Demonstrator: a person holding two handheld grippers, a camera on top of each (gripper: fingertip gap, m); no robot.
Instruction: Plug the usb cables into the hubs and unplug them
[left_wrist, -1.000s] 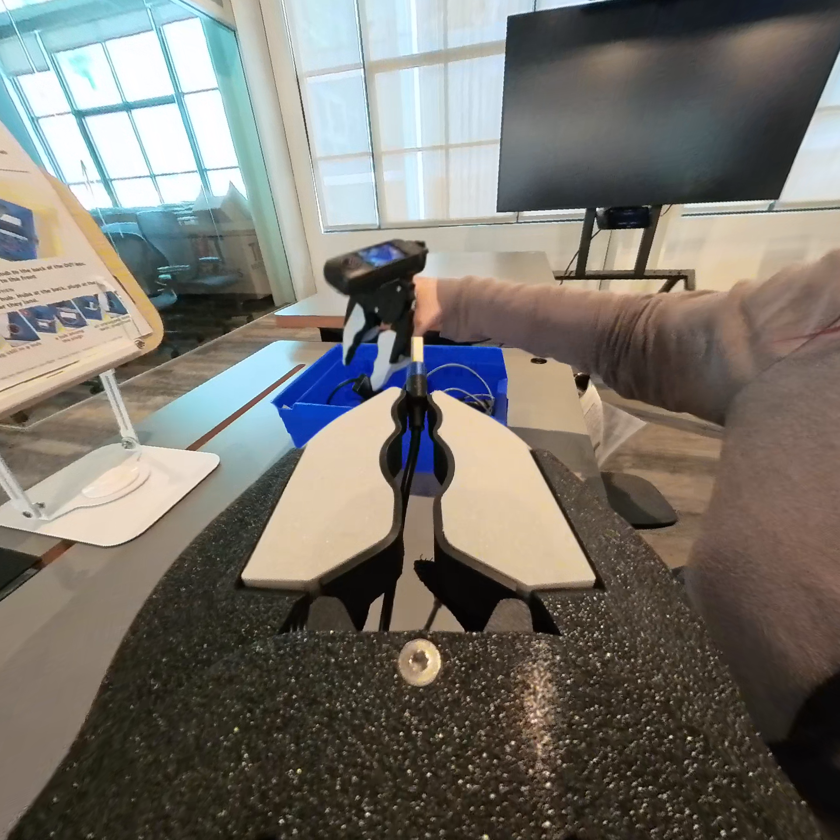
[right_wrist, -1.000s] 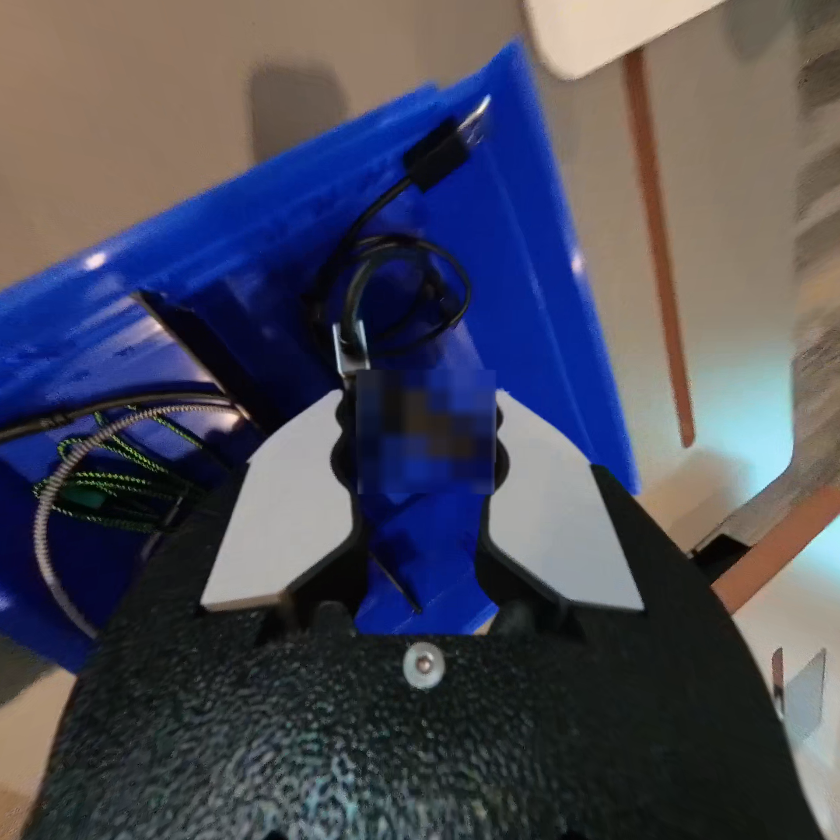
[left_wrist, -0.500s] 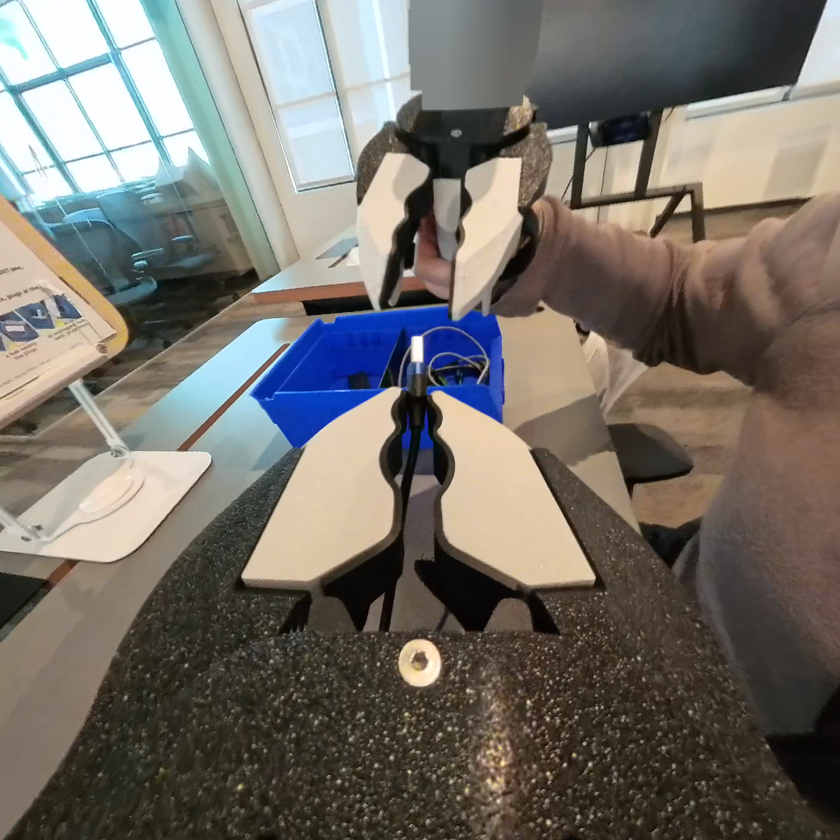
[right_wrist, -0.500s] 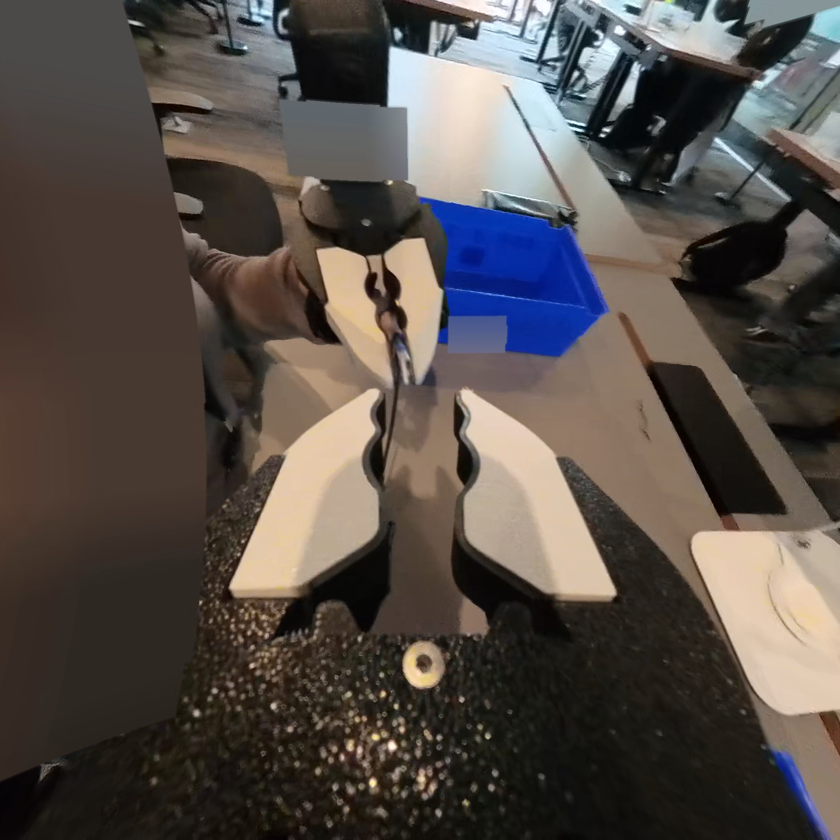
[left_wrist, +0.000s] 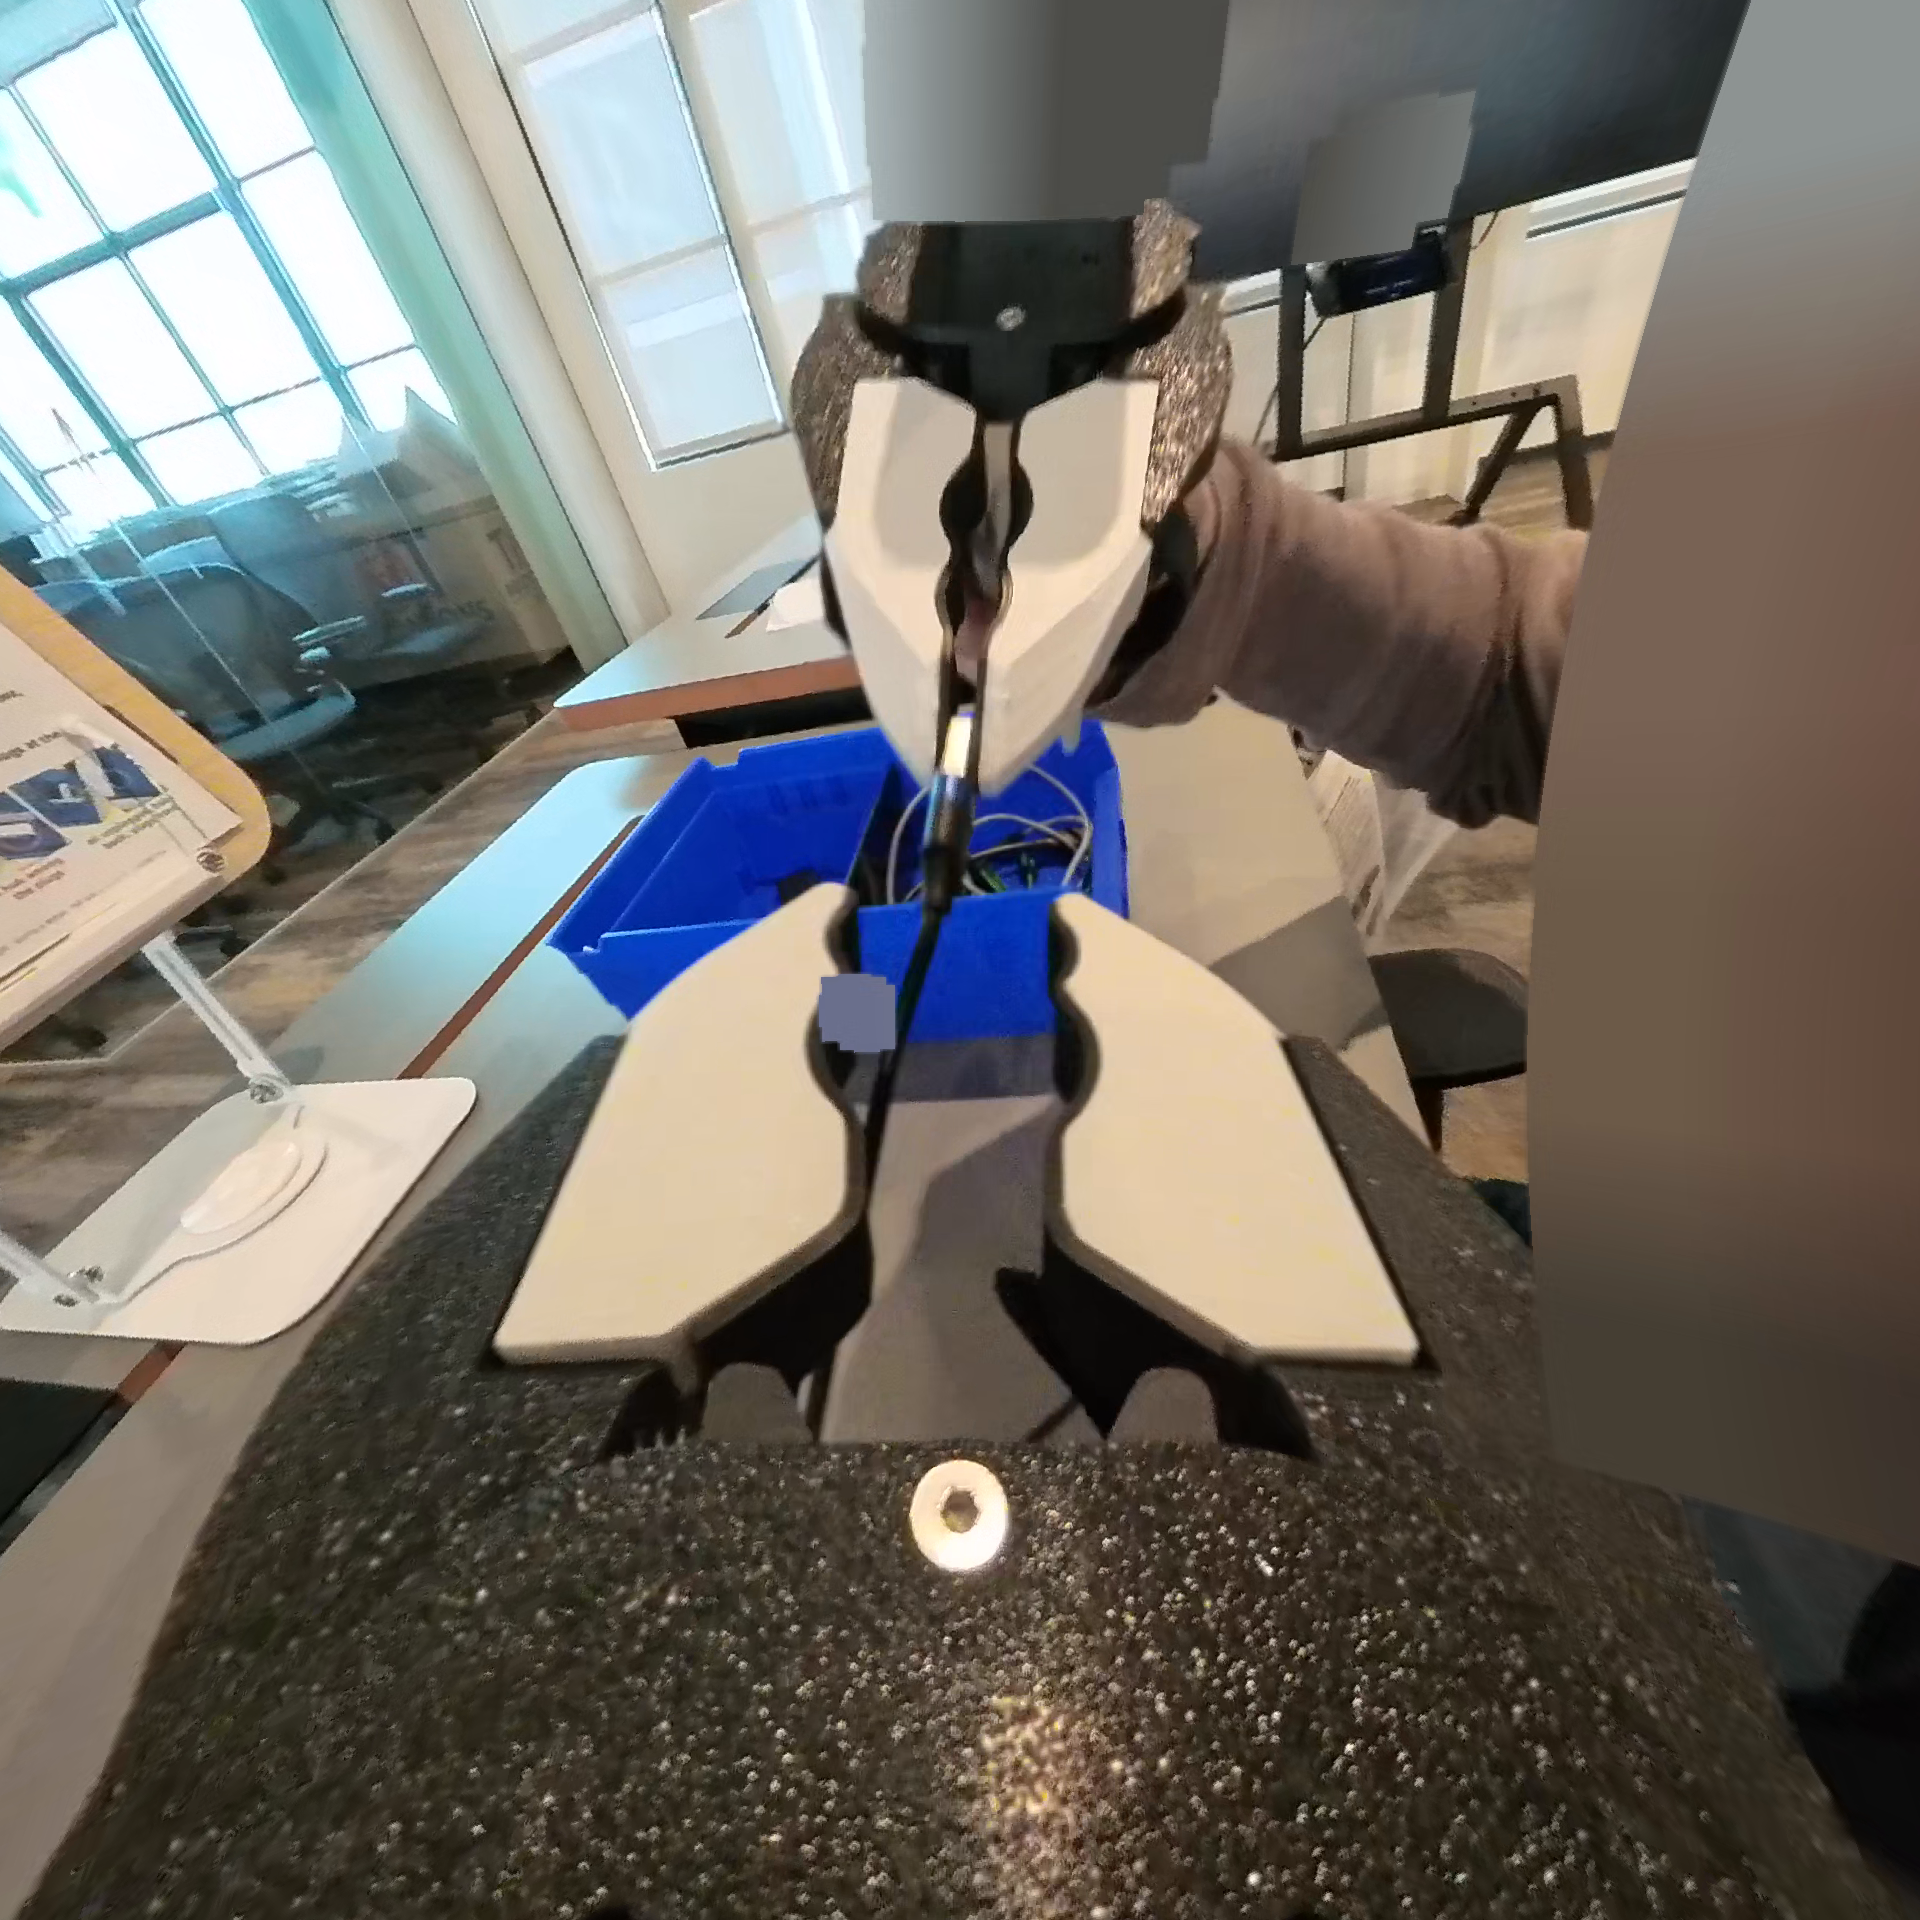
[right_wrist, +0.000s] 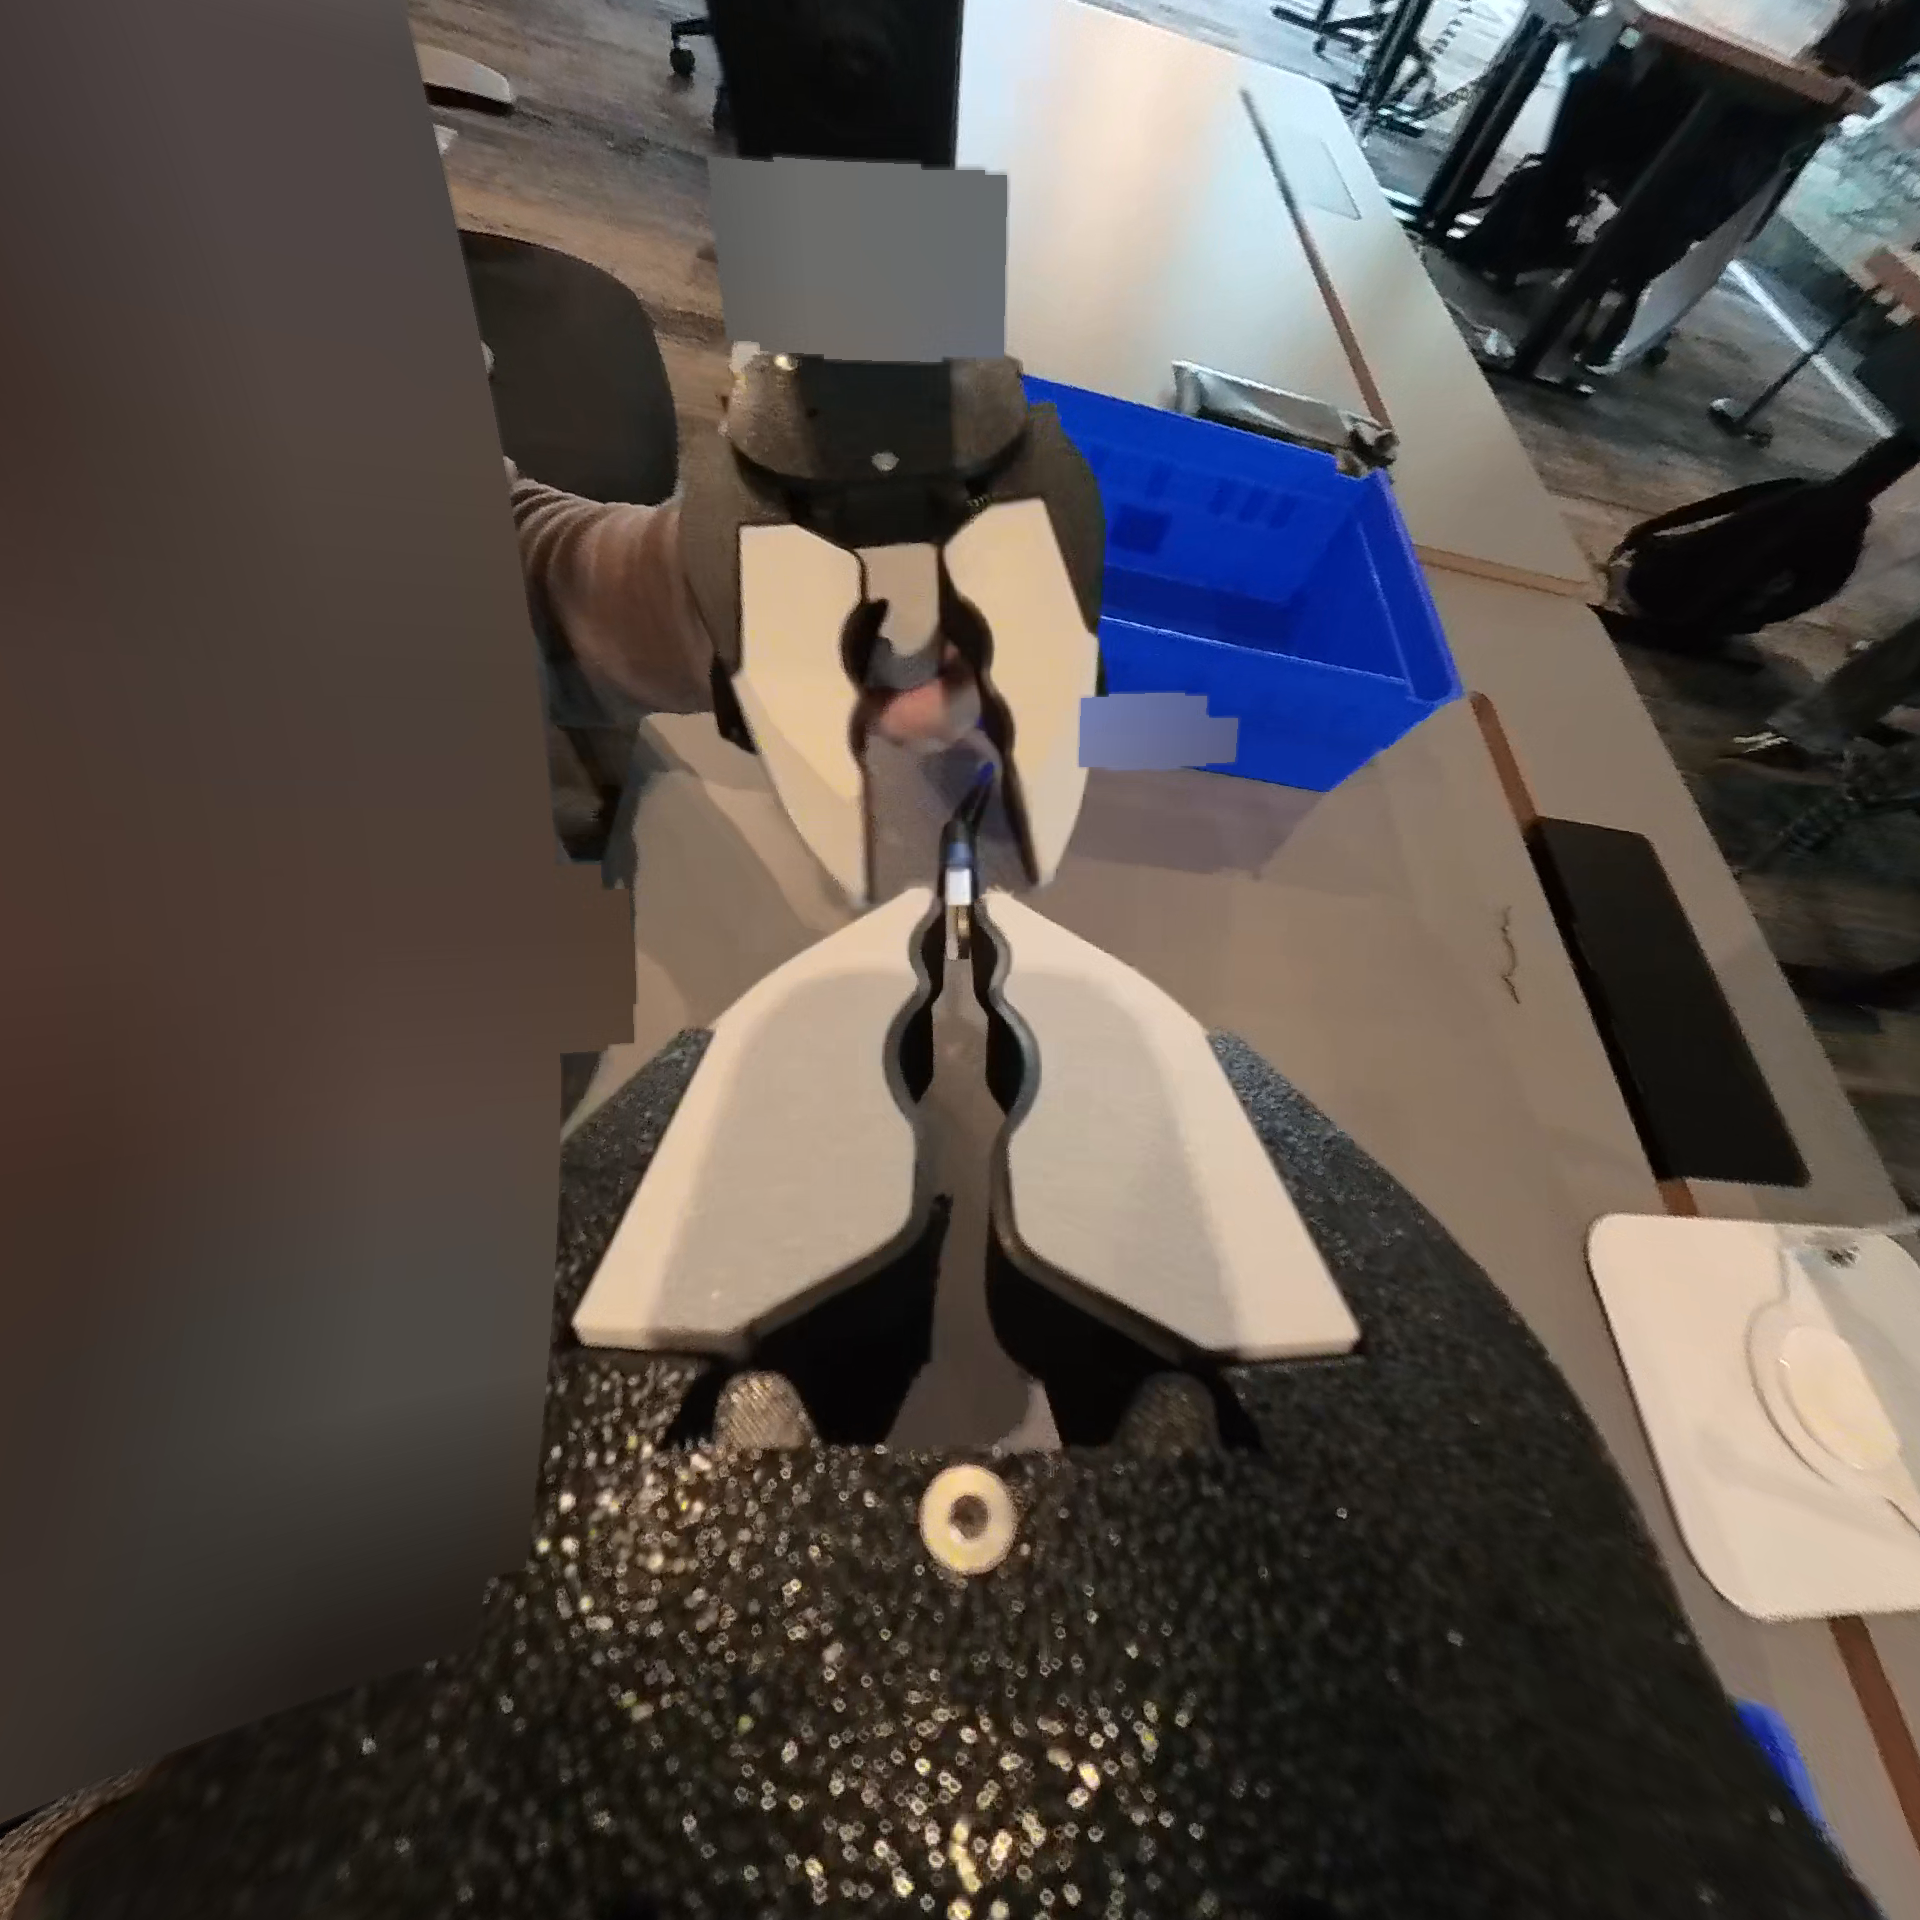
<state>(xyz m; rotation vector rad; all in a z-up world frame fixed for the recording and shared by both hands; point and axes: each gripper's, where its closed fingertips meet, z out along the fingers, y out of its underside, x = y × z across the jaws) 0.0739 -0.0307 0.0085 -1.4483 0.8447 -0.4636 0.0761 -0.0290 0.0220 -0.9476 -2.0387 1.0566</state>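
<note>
A black USB cable with a silver plug (left_wrist: 958, 743) hangs in the air above the grey table. My right gripper (right_wrist: 961, 906) is shut on the plug's tip (right_wrist: 958, 891). In the left wrist view the right gripper (left_wrist: 961, 769) points down at me from above. My left gripper (left_wrist: 951, 909) is open, its fingers apart on either side of the hanging cable (left_wrist: 925, 935). In the right wrist view the left gripper (right_wrist: 956, 883) faces mine, tip to tip. No hub shows clearly.
A blue bin (left_wrist: 727, 831) with loose cables (left_wrist: 1029, 842) stands behind the grippers; it also shows in the right wrist view (right_wrist: 1299, 665). A sign stand with a white base (left_wrist: 260, 1195) is at the left. A person's sleeve (left_wrist: 1351, 623) reaches in from the right. Only a small space, under 4 cm, lies between the two pairs of fingers.
My right gripper left the bin, turned to face the left one and shut on the plug. My left gripper, shut on the cable before, has opened and let it go.
</note>
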